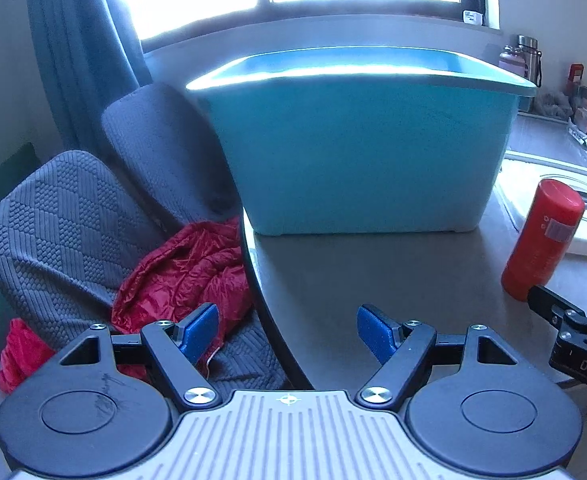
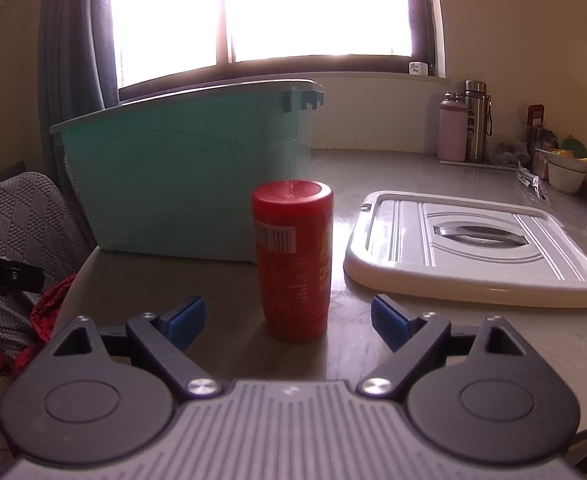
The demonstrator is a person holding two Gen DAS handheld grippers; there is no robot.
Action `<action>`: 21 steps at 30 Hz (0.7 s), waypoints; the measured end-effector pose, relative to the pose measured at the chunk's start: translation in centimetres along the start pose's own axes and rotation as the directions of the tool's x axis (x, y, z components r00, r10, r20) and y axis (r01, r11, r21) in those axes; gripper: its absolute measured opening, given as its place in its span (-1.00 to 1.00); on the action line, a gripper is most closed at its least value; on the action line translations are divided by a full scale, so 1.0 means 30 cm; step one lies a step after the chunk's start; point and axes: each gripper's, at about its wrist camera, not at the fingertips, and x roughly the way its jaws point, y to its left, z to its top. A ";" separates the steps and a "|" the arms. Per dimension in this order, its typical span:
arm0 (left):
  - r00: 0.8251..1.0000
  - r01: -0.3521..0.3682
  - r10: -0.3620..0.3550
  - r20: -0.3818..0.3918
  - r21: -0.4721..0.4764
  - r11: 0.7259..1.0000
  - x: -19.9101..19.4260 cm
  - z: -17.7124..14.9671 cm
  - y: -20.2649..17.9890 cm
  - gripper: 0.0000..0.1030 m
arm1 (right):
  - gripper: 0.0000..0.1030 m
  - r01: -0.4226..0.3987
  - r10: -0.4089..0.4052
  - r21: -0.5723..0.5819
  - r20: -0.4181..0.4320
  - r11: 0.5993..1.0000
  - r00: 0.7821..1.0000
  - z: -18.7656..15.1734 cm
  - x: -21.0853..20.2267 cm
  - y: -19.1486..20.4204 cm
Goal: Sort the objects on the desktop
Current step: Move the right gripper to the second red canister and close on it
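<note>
A teal bin (image 2: pixel 185 176) stands open on the desk (image 2: pixel 373 168), its inside hidden from both views; its white lid (image 2: pixel 473 248) lies flat to the right. The red canister (image 2: pixel 293 260) stands upright just before the right tongs (image 2: pixel 289 322), which gape wide and empty. The left tongs (image 1: pixel 287 332) are likewise wide apart, holding nothing.

can (image 2: pixel 292 260) before bin (image 2: pixel 189 176), lid (image 2: pixel 473 248) seemingly right

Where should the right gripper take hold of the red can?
Grip the red can around its middle, coming straight in from the front. It stands upright on the table, round and straight-sided, already centred ahead of the open right gripper, with free space on both flanks.
</note>
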 end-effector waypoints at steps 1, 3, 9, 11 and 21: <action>1.000 -0.003 0.003 0.000 0.004 1.000 0.004 0.004 -0.001 0.52 | 0.74 0.001 -0.001 0.003 -0.001 1.000 1.000 0.002 0.009 -0.002; 1.000 -0.002 0.002 0.000 0.010 1.000 0.012 0.011 0.001 0.52 | 0.74 0.003 -0.003 0.004 0.001 1.000 1.000 0.007 0.026 -0.003; 1.000 0.004 -0.003 -0.007 0.039 0.999 0.041 0.032 0.001 0.52 | 0.74 0.000 0.000 0.007 -0.005 1.000 1.000 0.018 0.080 0.003; 1.000 0.003 -0.002 -0.011 0.044 0.999 0.052 0.036 0.004 0.52 | 0.74 0.002 -0.002 0.006 -0.006 1.000 1.000 0.022 0.098 0.008; 1.000 0.003 -0.001 -0.030 0.041 0.999 0.097 0.068 0.032 0.52 | 0.75 0.017 -0.016 0.028 -0.030 0.999 0.999 0.053 0.196 0.008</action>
